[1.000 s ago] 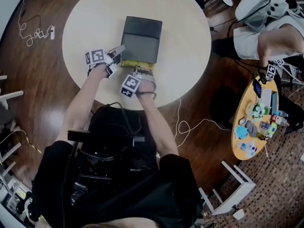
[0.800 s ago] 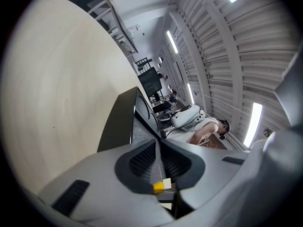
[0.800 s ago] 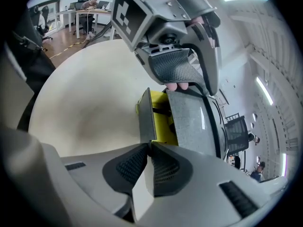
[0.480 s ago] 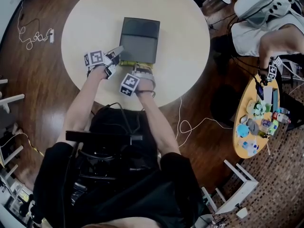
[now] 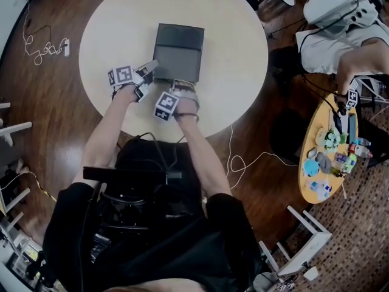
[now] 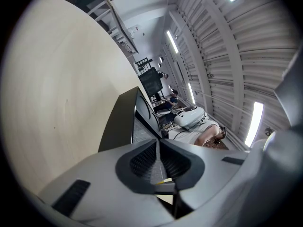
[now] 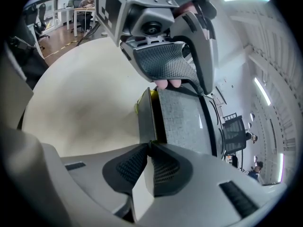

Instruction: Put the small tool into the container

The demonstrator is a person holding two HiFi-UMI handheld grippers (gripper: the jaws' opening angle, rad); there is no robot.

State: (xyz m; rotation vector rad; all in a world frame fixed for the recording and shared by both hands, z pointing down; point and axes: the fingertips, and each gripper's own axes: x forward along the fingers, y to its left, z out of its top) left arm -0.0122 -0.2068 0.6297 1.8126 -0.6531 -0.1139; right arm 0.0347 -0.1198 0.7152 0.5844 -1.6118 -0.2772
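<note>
The container is a flat dark grey box (image 5: 178, 52) on the round white table (image 5: 234, 53). My left gripper (image 5: 151, 66) sits at its near left corner and is shut, with a thin grey lid edge between the pads (image 6: 159, 160). My right gripper (image 5: 181, 85) is at the box's near edge, shut on a pale thin flap (image 7: 149, 167). In the right gripper view the speckled grey lid (image 7: 182, 122) lies almost down, and a narrow yellow strip (image 7: 152, 96) shows under its near edge. The left gripper (image 7: 184, 82) hangs just above that edge. No separate small tool is visible.
The box takes up the table's middle, with bare tabletop all round it. A second person sits at the upper right beside a small yellow table (image 5: 321, 163) crowded with several items. Cables (image 5: 243, 160) trail on the wooden floor.
The yellow strip at the box's near end has shrunk from view as the lid came down. The right gripper has edged slightly toward the box. The left gripper stayed put.
</note>
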